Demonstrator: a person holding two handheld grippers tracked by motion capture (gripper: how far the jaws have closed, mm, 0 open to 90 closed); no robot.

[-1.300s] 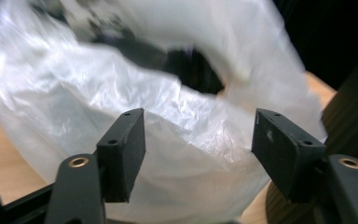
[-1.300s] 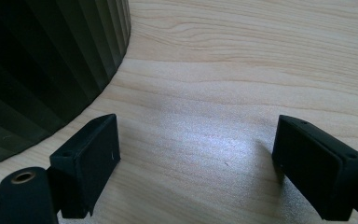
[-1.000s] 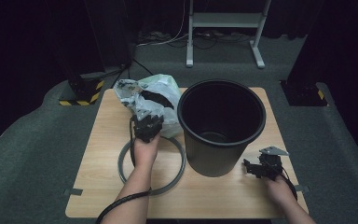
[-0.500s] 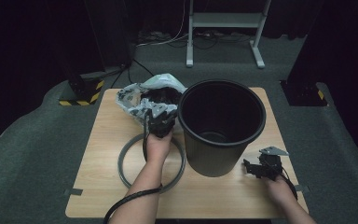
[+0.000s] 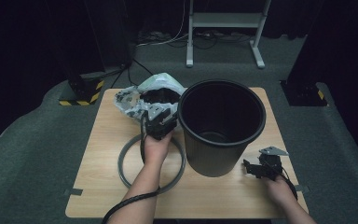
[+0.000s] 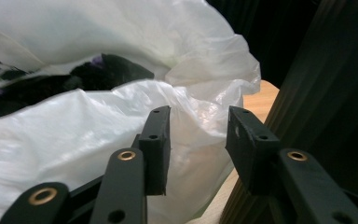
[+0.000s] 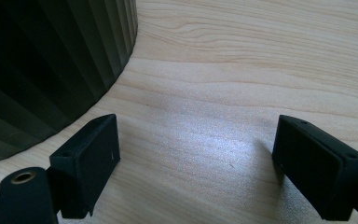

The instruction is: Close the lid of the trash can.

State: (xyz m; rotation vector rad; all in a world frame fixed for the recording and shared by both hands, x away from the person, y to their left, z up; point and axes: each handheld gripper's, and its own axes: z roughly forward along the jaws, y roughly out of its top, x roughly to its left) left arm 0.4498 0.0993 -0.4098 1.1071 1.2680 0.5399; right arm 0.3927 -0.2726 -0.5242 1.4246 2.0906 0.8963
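In the high view the left gripper (image 5: 160, 120) sits at the near edge of the white plastic bag (image 5: 161, 85), which lies crumpled at about 10 o'clock from the black bin (image 5: 221, 126) and just beside its rim; the jaws have just been opening, and in the left gripper view they stand apart with a fold of the bag (image 6: 121, 112) bulging between them, the pads not pressing on it; the bin's ribbed wall (image 6: 326, 93) rises close at 3 o'clock in that view; a grey ring (image 5: 151, 163) lies flat on the wooden table (image 5: 102, 140) under the left forearm, at about 8 o'clock from the bin; the right gripper (image 5: 256, 169) rests low at 4 o'clock from the bin, jaws wide apart over bare wood with nothing between them, the bin's wall (image 7: 51, 65) at 10 o'clock in its own view
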